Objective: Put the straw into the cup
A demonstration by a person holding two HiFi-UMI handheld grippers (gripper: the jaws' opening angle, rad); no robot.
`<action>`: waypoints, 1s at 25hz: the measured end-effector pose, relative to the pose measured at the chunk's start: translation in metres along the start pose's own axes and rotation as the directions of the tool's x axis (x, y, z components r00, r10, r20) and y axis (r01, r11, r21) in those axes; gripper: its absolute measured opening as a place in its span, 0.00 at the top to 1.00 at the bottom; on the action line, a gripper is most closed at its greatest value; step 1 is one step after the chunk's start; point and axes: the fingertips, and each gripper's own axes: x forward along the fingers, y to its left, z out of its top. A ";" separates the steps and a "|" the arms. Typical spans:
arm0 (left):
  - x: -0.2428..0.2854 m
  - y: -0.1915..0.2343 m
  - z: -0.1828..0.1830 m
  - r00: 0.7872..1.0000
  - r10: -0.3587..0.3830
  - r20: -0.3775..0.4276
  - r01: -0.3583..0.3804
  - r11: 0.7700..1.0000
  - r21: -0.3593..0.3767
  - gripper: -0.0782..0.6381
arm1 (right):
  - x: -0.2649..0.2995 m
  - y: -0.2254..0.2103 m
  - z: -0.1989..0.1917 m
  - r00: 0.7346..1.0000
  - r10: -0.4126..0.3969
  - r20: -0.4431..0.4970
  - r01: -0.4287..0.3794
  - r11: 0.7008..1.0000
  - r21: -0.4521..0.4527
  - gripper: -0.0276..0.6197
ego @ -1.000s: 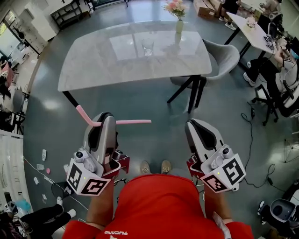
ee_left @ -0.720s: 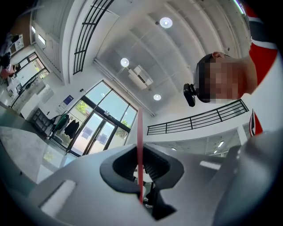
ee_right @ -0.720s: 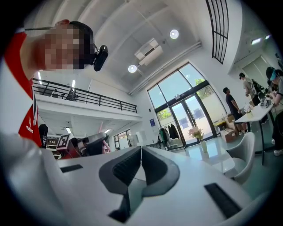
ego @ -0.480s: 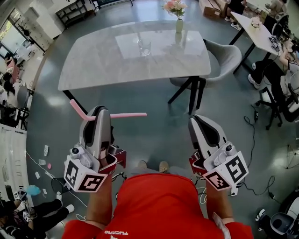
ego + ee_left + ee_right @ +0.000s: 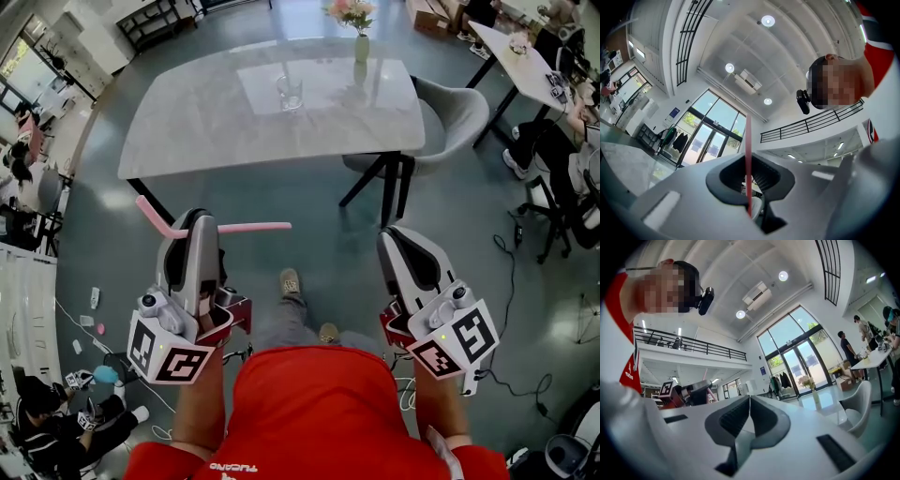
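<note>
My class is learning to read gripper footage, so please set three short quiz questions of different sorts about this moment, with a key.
1. Which gripper holds the pink straw?
2. True or false: the glass cup stands on the floor.
3. The jaws of the right gripper are: A) apart; B) together and empty; C) shut on the straw.
Key: 1. The left gripper. 2. False; it stands on the table. 3. B.

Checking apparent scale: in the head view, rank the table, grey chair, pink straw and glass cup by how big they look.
1. table
2. grey chair
3. pink straw: thin, but near the camera, so its length rivals the chair's
4. glass cup, far off on the table
</note>
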 end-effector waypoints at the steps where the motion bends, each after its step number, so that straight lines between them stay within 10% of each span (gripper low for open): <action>1: -0.001 0.000 0.002 1.000 -0.001 0.005 0.001 1.000 -0.001 0.85 | -0.001 0.002 0.001 1.000 -0.002 0.000 0.002 1.000 -0.005 0.95; 12: 0.012 0.017 0.009 0.999 -0.034 0.042 0.035 0.999 -0.023 0.85 | 0.009 0.000 0.009 0.999 -0.048 0.000 0.048 0.998 -0.048 0.95; 25: 0.104 0.131 -0.003 0.998 -0.060 0.024 0.062 0.997 -0.055 0.85 | 0.140 -0.061 0.004 0.994 -0.099 -0.039 0.097 0.994 -0.060 0.95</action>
